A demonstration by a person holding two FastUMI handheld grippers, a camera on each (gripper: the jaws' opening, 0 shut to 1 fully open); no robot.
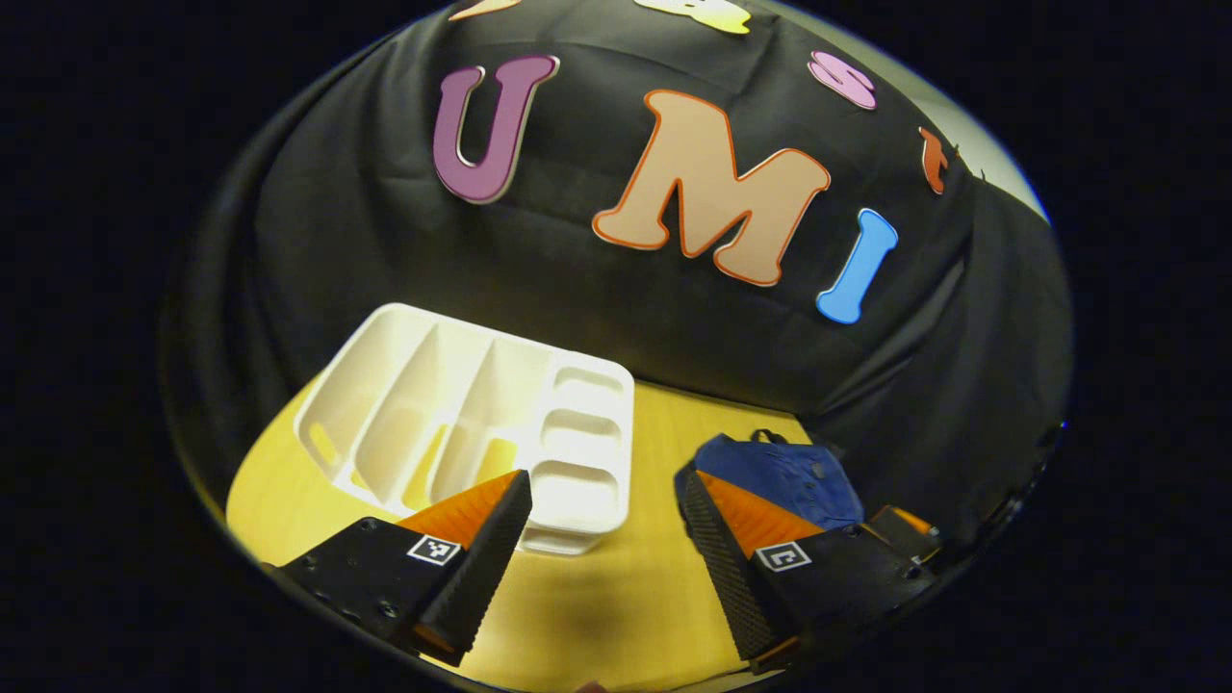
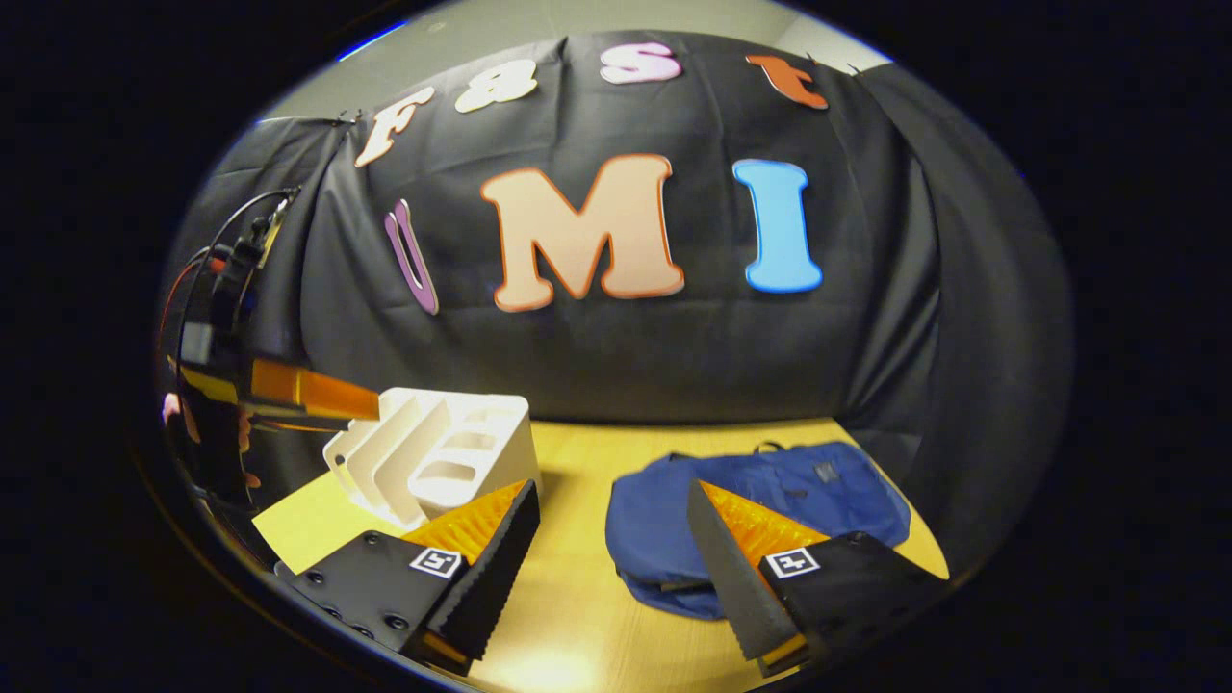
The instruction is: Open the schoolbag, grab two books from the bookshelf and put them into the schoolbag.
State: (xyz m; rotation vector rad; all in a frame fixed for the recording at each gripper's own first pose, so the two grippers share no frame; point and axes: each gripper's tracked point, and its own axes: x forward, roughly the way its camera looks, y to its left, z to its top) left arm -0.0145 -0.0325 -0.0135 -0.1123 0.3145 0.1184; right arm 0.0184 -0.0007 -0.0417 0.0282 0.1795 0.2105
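In the left gripper view, the left hand-held gripper hovers over the yellow wooden surface with its two fingers spread wide and nothing between them. Just past its left finger stands the white bookshelf, a slotted plastic rack with upright dividers and a row of small oval compartments along its near end; its slots look bare from here. Beyond the right finger lies the blue schoolbag, flat on the surface close to the black cloth wall, partly hidden by that finger. In the right gripper view, the right hand-held gripper likewise hangs above the surface, its fingers well apart and holding nothing. The schoolbag rests just behind its right finger, slumped flat with its carry loop at the far edge; whether its zip is undone cannot be told. The bookshelf stands to the left, well apart from the bag, and above its far corner the other gripper's finger reaches in, held by a hand at the view's edge.
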